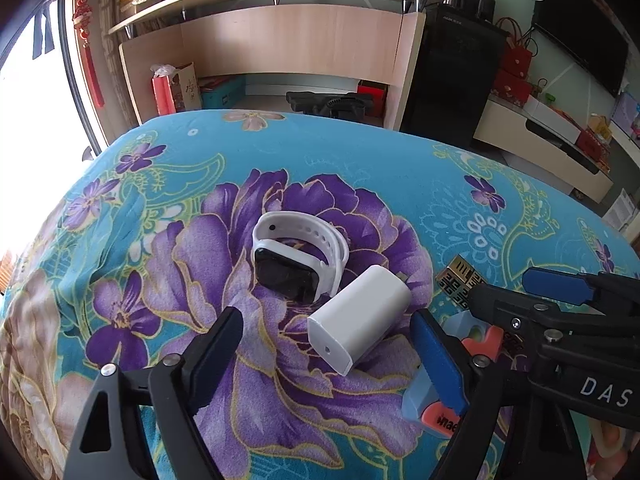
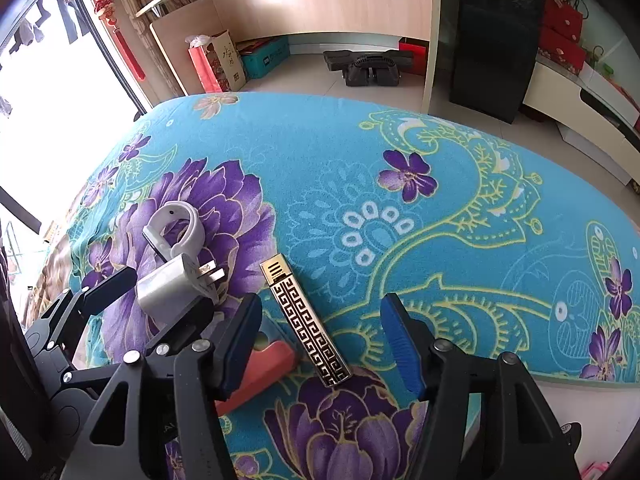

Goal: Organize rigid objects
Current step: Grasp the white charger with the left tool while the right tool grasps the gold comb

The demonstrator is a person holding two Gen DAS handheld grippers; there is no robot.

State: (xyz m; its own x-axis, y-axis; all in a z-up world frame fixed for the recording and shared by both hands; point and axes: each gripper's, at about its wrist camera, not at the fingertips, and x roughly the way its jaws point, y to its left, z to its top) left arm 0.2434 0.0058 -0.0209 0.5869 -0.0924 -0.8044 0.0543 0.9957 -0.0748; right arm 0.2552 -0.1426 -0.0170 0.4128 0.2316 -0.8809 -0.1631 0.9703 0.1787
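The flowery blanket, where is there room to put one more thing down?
Plenty of room on the far half of the blanket, beyond the white watch, and on the right past the gold-patterned bar. It is crowded near both open grippers, where the watch, white charger, bar and orange-and-blue object bunch together.

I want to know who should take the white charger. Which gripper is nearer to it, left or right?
Left. The left gripper is open with the white charger lying between its fingers. The right gripper is open around the gold patterned lighter, beside the charger.
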